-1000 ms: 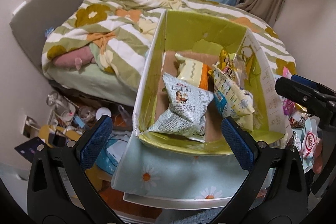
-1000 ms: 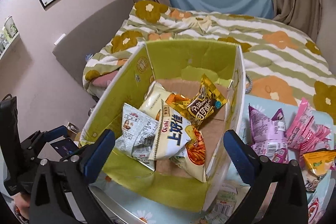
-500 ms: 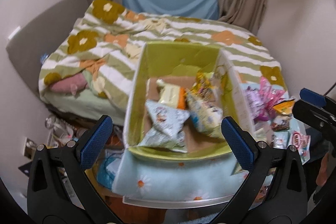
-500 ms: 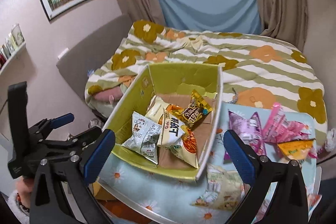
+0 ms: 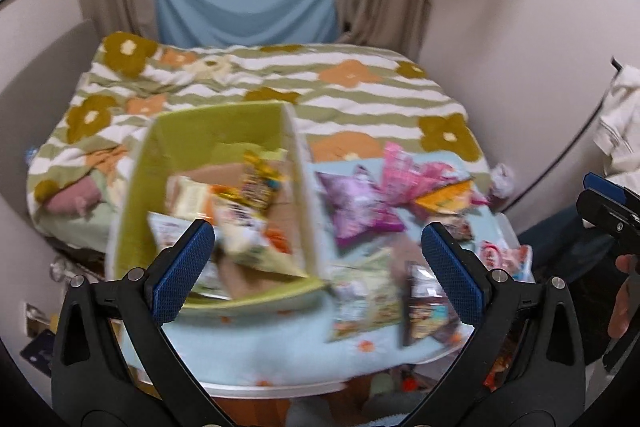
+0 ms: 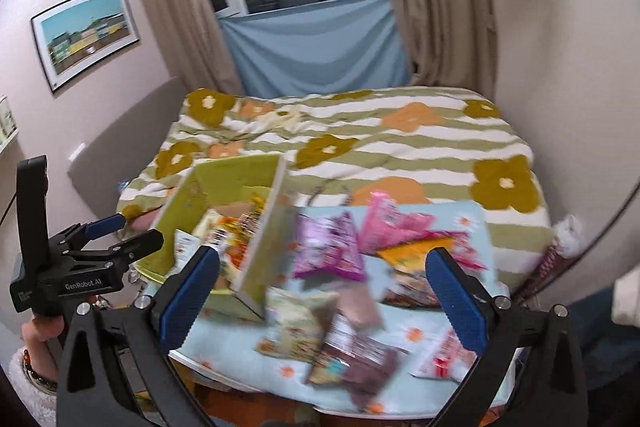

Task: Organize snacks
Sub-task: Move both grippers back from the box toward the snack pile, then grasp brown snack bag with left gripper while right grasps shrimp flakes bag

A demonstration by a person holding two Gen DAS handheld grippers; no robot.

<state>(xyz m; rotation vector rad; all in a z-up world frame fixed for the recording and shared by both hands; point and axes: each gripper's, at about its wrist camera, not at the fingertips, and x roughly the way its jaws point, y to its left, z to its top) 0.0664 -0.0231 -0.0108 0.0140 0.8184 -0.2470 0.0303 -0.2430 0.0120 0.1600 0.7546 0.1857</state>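
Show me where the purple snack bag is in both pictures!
Left wrist view: the purple snack bag lies right of centre on the blue cloth, just right of the green box.
Right wrist view: the bag sits mid-picture, again right of the box.
Shared landmark: the green box.

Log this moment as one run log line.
left tool open, empty | right tool open, empty | green box holds some snacks | purple bag on table outside box

A flower-patterned striped bedspread (image 6: 360, 147) lies at twelve o'clock, blue cloth (image 6: 316, 47) beyond it, framed picture (image 6: 86, 35) at ten.
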